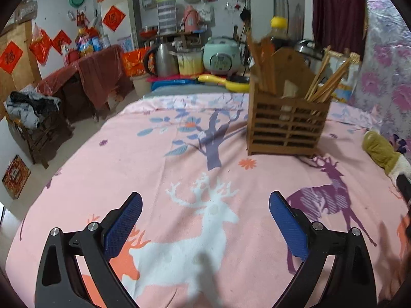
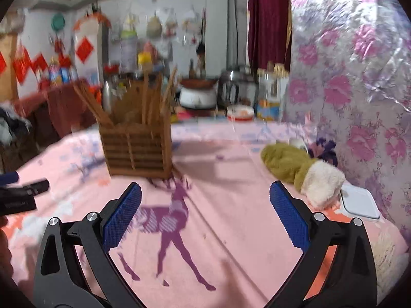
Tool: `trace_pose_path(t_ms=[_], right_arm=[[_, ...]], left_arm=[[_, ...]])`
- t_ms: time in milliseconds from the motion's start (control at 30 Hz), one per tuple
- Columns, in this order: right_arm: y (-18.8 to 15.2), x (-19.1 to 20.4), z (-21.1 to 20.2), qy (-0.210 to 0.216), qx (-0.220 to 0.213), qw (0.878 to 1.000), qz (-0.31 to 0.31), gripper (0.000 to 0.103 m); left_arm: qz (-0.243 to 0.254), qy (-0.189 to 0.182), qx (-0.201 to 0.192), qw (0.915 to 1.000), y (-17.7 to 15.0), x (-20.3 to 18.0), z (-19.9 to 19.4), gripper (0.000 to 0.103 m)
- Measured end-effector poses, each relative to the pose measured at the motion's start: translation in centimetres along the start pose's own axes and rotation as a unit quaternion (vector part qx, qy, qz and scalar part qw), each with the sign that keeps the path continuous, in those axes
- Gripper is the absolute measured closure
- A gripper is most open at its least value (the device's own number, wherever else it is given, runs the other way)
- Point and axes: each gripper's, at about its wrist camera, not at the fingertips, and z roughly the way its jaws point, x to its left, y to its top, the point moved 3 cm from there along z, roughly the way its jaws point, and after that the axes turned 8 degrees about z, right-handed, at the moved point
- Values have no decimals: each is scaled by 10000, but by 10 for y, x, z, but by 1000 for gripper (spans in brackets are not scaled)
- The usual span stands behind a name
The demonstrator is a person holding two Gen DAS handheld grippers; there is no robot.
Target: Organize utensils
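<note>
**Left wrist view: both claws held wide apart over the bedspread, holder standing ahead**

Left wrist view is showing the left gripper (image 1: 205,202) with its blue pads (image 1: 123,227) spread wide and nothing being held between them; only the pink deer-print bedspread (image 1: 102,169) is being seen in the gap. Ahead and to the right, a slatted wooden utensil holder (image 1: 286,125) is standing upright on the bedspread, well apart from the claw. Wooden chopsticks (image 1: 325,83) are leaning out of its right compartment, and more sticks are rising from its left one. An olive and cream plush slipper (image 1: 382,155) is lying near the right edge.

In the right wrist view, the right gripper (image 2: 205,195) is likewise being held fully open and empty. The holder (image 2: 136,146) is being seen ahead and to the left, blurred. The slipper (image 2: 303,169) is lying just beyond the right finger, with a white lidded box (image 2: 359,202) beside it against a floral quilt (image 2: 359,77); the box is being shown only here. At the left edge, part of the other gripper is being caught.

A kettle (image 1: 164,60) and a rice cooker (image 1: 222,57) are being shown sharply only by the left camera.
</note>
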Motion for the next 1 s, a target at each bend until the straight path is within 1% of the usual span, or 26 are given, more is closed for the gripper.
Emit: trace_pose_path(t_ms=[67,100,267,333,500,833,1000], right_arm=[[5,-3,-4,26,-79,9999,101,6],[5,-3,-4,66,-45,9999,127,6],[2,-6,8,455,532,9965,451,6],[0,-3,12,448,650,9961,404,6],[-7,2,16,346,760,9963,225,6],[-8,4,14,291,705,9970,156,6],[-8,4,14,265,708,9971,101,6]], left_arm=[[166,76,-169,9997,-2,-7,-11,6],[228,96,-226,9994,-3,-10,-15,6],[541,127,-561,9969,-4,-26,-28,6],[606,88,-579,9964,-4,-30,-29,6],[658,76,-524,9964,-6,-31,-23,6],[653,181,-609,9958,-5,-30,-26,6],[672,200,-562,9960,-6,-30,-24,6]])
